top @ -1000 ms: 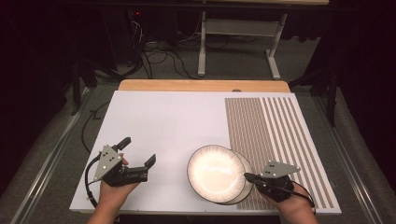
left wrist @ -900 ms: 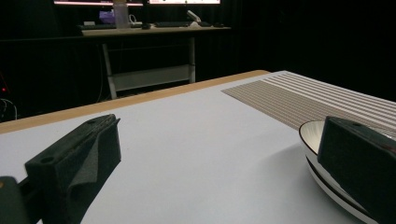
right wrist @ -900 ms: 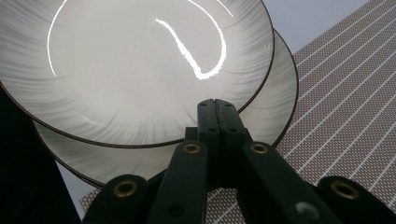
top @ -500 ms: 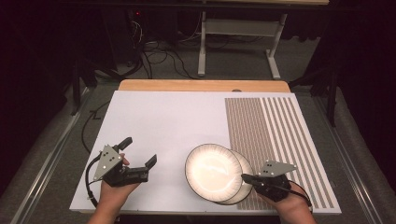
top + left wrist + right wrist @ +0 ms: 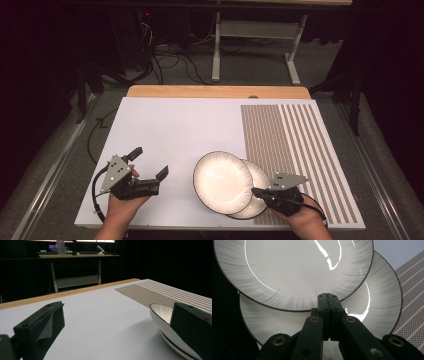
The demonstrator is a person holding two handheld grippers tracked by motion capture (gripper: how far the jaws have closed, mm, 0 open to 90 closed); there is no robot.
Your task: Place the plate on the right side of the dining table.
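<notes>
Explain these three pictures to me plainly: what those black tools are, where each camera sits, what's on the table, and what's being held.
A person sits at a white table and holds a hand tool with two black jaws in each hand. One camera looks down from above; one rides on each tool, looking along its jaws. The left gripper has its jaws spread wide with nothing between them. The right gripper has its jaws shut; their tips meet at the rim of the upper plate, though whether they pinch it is hard to tell. That plate overlaps a lower plate. A striped mat covers the table's right side.
</notes>
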